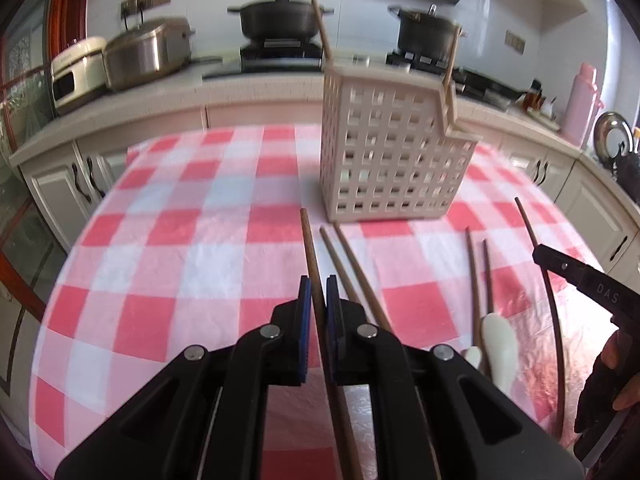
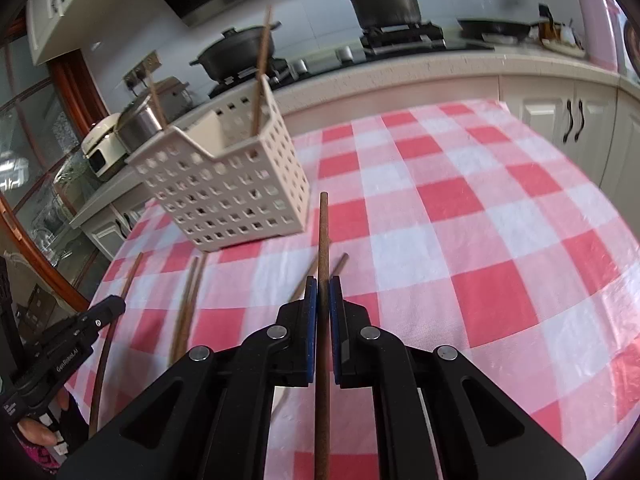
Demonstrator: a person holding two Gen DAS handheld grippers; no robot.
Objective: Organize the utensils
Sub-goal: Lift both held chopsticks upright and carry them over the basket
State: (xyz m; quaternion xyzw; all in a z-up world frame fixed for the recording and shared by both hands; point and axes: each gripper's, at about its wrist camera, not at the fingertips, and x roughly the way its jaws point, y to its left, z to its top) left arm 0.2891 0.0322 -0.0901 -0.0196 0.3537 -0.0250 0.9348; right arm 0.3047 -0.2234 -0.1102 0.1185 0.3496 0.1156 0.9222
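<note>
Mid-transfer: left tongs [image 1: 319,294] pinching 1 chopstick [image 1: 309,240], right tongs [image 2: 323,294] pinching another chopstick [image 2: 323,236], both clear of the table [image 1: 168,240]. Next: carrying each to the perforated holder [image 1: 388,160], already holding 2, then tipping upright and dropping in.

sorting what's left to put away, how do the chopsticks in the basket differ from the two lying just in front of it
The chopsticks in the basket stand steeply, leaning, far apart at opposite ends; the two in front lie flat on the tablecloth, close together. The basket hides the standing ones' lower ends; the lying pair shows more. Both are brown and slender.
</note>
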